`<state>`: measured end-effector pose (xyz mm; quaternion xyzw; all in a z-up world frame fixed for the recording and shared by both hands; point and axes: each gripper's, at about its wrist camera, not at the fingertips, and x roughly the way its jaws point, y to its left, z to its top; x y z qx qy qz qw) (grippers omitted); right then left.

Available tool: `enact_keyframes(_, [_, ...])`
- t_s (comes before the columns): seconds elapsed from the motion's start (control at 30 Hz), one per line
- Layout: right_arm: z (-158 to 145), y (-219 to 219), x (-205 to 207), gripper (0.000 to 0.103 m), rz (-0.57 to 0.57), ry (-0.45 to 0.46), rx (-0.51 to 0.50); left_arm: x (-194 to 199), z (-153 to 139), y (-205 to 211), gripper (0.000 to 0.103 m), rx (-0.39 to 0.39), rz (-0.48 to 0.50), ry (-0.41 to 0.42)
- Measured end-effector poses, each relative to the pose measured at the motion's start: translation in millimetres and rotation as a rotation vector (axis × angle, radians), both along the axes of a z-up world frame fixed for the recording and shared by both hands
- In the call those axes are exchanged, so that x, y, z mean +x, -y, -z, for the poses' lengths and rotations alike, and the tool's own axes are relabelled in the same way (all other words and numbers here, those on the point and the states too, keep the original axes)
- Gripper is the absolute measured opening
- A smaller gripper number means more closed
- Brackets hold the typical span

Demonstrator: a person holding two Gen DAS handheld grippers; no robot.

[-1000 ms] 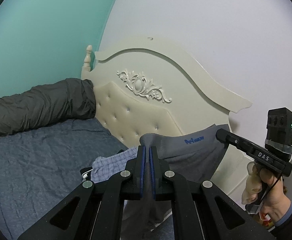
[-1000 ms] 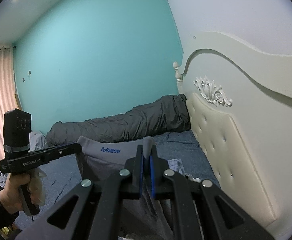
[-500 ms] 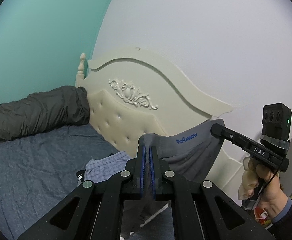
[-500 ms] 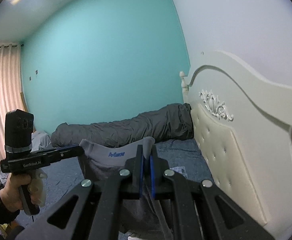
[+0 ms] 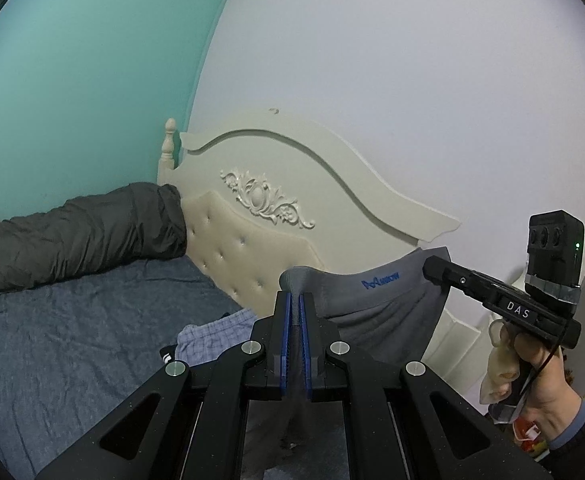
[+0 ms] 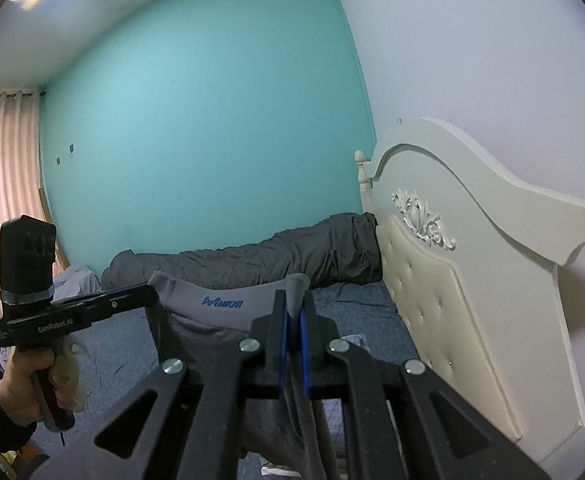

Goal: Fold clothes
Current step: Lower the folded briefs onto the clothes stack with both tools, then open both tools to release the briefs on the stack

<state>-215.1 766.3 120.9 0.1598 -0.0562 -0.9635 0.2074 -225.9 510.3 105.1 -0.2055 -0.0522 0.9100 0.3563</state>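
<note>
Grey trousers with a blue logo on the waistband hang in the air above the bed, stretched between both grippers. My left gripper is shut on one end of the waistband. My right gripper shows at the right of the left wrist view, shut on the other end. In the right wrist view the right gripper pinches the waistband of the trousers, and the left gripper holds the far corner. The legs hang down, hidden behind the gripper bodies.
A blue bedsheet covers the bed. A checked garment lies on it below the trousers. A dark grey duvet roll lies along the teal wall. A cream headboard stands at the right. Curtains hang at the far left.
Both grippers have risen with the trousers, so more wall and less bed shows. The waistband stays stretched between them.
</note>
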Motion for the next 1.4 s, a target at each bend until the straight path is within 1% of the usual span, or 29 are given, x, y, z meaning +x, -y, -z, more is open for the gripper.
enact_keyframes(0.1, [6.4, 1.6, -6.4, 0.005, 0.001, 0.017, 0.008, -5.8, 6.1, -3.0, 0.005, -0.013, -0.007, 0.015])
enact_keyframes(0.17, [12.0, 2.7, -13.3, 0.005, 0.002, 0.030, 0.011, -15.9, 13.0, -7.1, 0.005, -0.029, -0.023, 0.030])
enact_keyframes(0.3, [23.7, 8.2, -36.7, 0.005, 0.008, 0.064, 0.042, -40.3, 27.7, -10.1, 0.005, -0.030, -0.047, 0.068])
enact_keyframes(0.37, [29.9, 10.4, -53.0, 0.005, 0.011, 0.082, 0.049, -58.0, 35.1, -12.4, 0.005, -0.017, -0.047, 0.094])
enact_keyframes(0.67, [68.0, 17.7, -135.7, 0.005, 0.045, 0.192, 0.084, -152.2, 76.4, -23.4, 0.005, -0.057, -0.097, 0.187])
enact_keyframes(0.77, [83.0, 22.3, -163.2, 0.005, 0.058, 0.228, 0.106, -181.3, 95.1, -32.1, 0.005, -0.079, -0.098, 0.222])
enact_keyframes(0.93, [108.2, 30.8, -208.1, 0.005, 0.064, 0.286, 0.159, -219.2, 128.9, -40.9, 0.005, -0.118, -0.102, 0.275])
enact_keyframes(1.1, [135.0, 38.6, -238.8, 0.005, 0.065, 0.332, 0.221, -238.7, 153.9, -48.0, 0.005, -0.161, -0.108, 0.284])
enact_keyframes(1.17, [145.4, 42.3, -246.5, 0.005, 0.064, 0.349, 0.251, -246.7, 164.2, -50.0, 0.005, -0.160, -0.109, 0.301])
enact_keyframes(1.33, [165.6, 40.7, -261.0, 0.005, 0.089, 0.389, 0.247, -259.4, 186.5, -55.0, 0.006, -0.182, -0.108, 0.342])
enact_keyframes(1.4, [174.0, 42.7, -266.5, 0.005, 0.092, 0.420, 0.260, -261.4, 192.3, -52.3, 0.006, -0.169, -0.108, 0.355])
